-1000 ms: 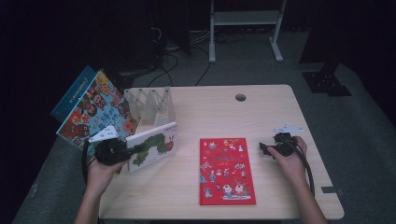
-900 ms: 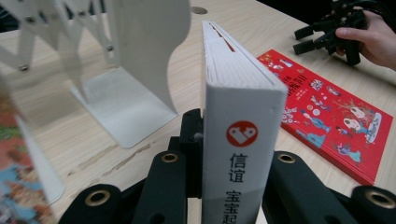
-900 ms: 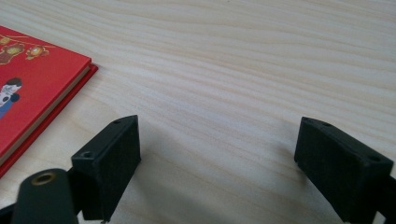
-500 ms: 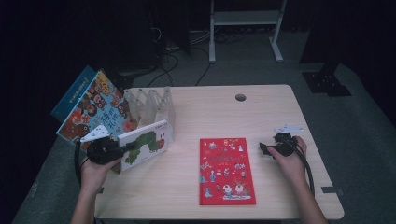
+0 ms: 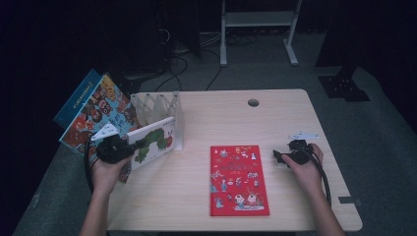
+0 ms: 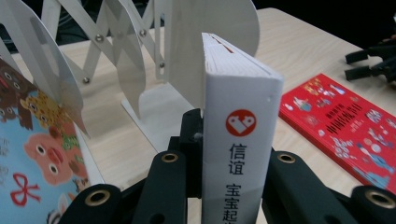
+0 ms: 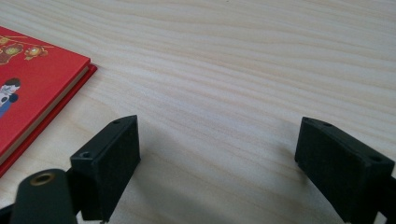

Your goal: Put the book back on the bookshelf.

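Note:
A white caterpillar picture book (image 5: 156,141) stands on edge, tilted, just in front of the white accordion book rack (image 5: 158,104). My left gripper (image 5: 129,146) is shut on its near end. In the left gripper view the book's white spine (image 6: 239,140) with a red logo sits between the jaws of my left gripper (image 6: 233,161), and the rack's (image 6: 140,56) dividers rise right behind it. A red book (image 5: 236,179) lies flat at mid table. My right gripper (image 5: 278,157) rests open just right of it; between the jaws of my right gripper (image 7: 229,158) is bare wood.
Colourful picture books (image 5: 96,114) lean in the rack's left slots, overhanging the table's left edge. In the left gripper view one cartoon-animal book (image 6: 32,140) is close on the left. A cable hole (image 5: 253,103) is at the back. The red book's corner (image 7: 32,88) lies left of the right jaws.
My left gripper has raised the caterpillar book from a low slant to nearly upright on its edge beside the rack. The right hand has stayed put.

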### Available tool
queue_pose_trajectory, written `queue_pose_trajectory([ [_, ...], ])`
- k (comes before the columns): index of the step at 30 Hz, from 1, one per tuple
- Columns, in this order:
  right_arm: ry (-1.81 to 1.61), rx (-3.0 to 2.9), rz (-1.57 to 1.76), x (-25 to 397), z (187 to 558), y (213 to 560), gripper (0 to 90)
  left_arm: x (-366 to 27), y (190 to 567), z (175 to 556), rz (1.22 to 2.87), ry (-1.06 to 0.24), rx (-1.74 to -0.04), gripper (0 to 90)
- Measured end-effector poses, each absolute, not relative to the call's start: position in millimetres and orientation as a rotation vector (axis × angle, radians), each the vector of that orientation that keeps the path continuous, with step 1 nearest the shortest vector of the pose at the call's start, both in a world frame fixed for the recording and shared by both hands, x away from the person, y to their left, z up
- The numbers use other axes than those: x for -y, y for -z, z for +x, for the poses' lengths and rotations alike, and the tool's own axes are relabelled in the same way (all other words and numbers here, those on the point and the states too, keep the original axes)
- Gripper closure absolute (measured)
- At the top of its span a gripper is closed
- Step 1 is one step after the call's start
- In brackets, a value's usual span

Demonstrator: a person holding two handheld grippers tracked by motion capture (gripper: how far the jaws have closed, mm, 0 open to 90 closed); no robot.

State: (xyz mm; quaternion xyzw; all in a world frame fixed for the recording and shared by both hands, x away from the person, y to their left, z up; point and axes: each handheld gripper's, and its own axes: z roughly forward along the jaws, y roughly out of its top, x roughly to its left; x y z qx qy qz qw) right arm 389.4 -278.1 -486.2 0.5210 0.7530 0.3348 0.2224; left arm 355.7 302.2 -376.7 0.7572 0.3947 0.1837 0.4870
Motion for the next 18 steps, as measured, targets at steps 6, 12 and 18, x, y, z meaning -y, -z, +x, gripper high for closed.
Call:
queue_pose_trajectory([
  [6, -0.924, -2.078, 1.438, 278, 389, 486, 12.9, -293, 378, 370, 1.832, -0.467, -0.965, 75.2],
  [12, -0.924, -2.077, 1.44, 278, 390, 486, 12.9, -286, 382, 386, 1.82, -0.476, -0.98, 75.2],
  [18, -0.924, -2.077, 1.44, 278, 390, 486, 12.9, -283, 384, 399, 1.805, -0.486, -0.993, 75.2],
])
